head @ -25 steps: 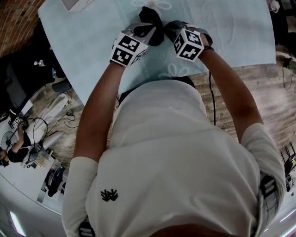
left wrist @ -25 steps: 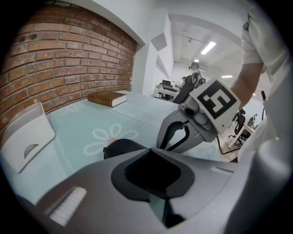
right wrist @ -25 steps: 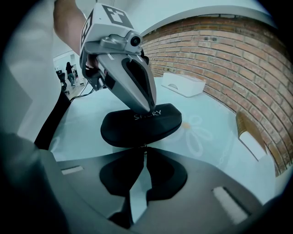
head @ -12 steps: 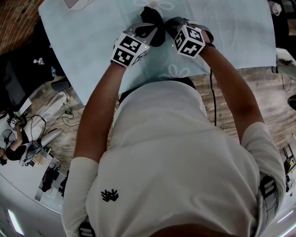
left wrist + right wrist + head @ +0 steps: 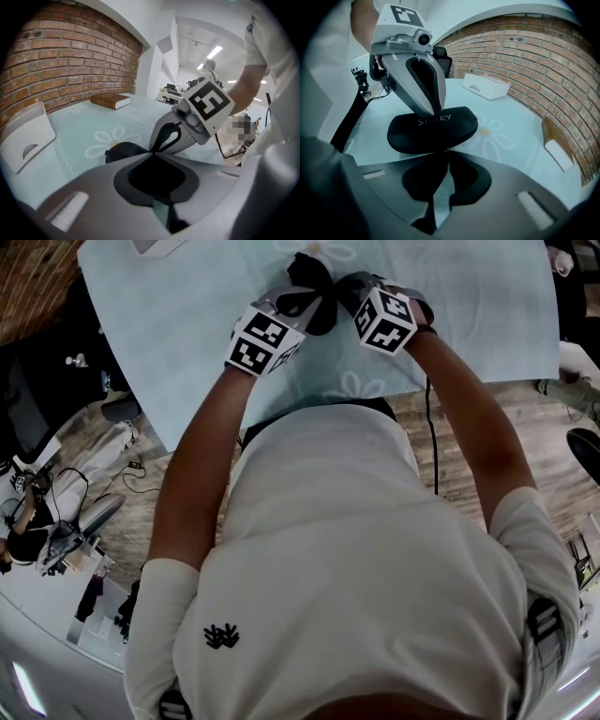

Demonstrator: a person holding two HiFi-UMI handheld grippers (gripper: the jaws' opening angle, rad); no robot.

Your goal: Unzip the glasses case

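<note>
two tools meet on one black oval soft-shell glasses case (image 5: 433,129). it lies flat on the pale blue flower-printed worktop (image 5: 187,324), at the top centre of the head view and in the middle of the right gripper view.

the left tool (image 5: 152,151) has its jaws drawn together. in the right gripper view it slants down from the upper left and its tips land on the case's top face, right by the lettering. i judge this is to pin the case so it cannot slide when the zip is drawn. whether it presses or pinches the cover i cannot tell.

the right tool (image 5: 447,150) is closed too, tips together at the case's near edge, on what i take for the small metal zip pull (image 5: 446,149). that piece is too small to be sure of. no gap shows along that edge, so the opening pull seems not yet made.

white print on the lid reads "s", then "ry"; the left tool's tip covers the middle letters. the marker cube (image 5: 265,341) on each tool carries black-and-white squares and no words.
</note>
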